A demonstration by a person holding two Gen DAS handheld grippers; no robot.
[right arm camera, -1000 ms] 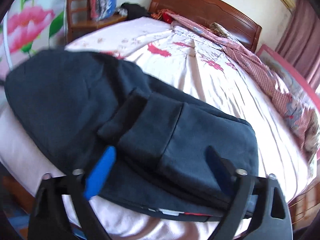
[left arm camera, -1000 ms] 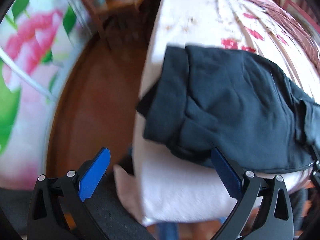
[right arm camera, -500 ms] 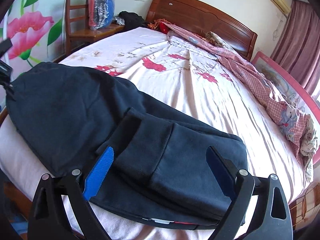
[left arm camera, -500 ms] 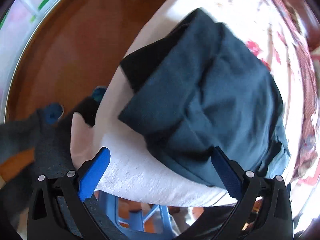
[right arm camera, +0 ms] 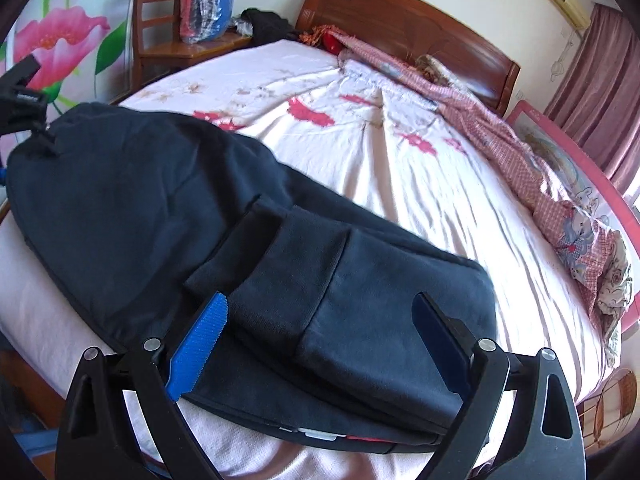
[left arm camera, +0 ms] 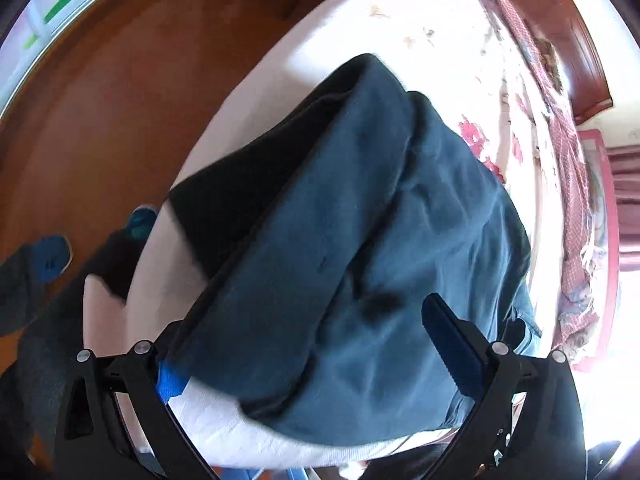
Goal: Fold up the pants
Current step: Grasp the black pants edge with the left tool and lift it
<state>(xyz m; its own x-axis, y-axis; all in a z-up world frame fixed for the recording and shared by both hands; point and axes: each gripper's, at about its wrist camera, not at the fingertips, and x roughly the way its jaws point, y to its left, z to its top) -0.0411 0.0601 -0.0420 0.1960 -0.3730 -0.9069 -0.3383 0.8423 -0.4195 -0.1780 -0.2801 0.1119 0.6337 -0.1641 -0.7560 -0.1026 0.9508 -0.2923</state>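
Note:
Dark navy pants [right arm camera: 248, 240] lie partly folded along the near edge of the bed, with the leg ends doubled over on top [right arm camera: 304, 292]. In the left wrist view the pants [left arm camera: 360, 248] fill the middle, one end hanging over the bed corner. My left gripper [left arm camera: 304, 344] is open, its jaws wide apart over the near fold, and the cloth covers most of its left pad. My right gripper [right arm camera: 320, 328] is open just above the folded leg ends, holding nothing. The left gripper's body also shows in the right wrist view [right arm camera: 24, 96] at the far left end of the pants.
The bed [right arm camera: 400, 152] has a white floral sheet, a wooden headboard [right arm camera: 400, 12] and a pink checked quilt [right arm camera: 520, 168] along its right side. A wooden chair [right arm camera: 168, 36] with a bagged bundle stands at the back left. Wood floor [left arm camera: 100, 100] and the person's blue shoes [left arm camera: 50, 258] lie left of the bed.
My left gripper has swung in closer over the pants, so the cloth now lies between its jaws. My right gripper has held nearly still, open above the folded leg ends.

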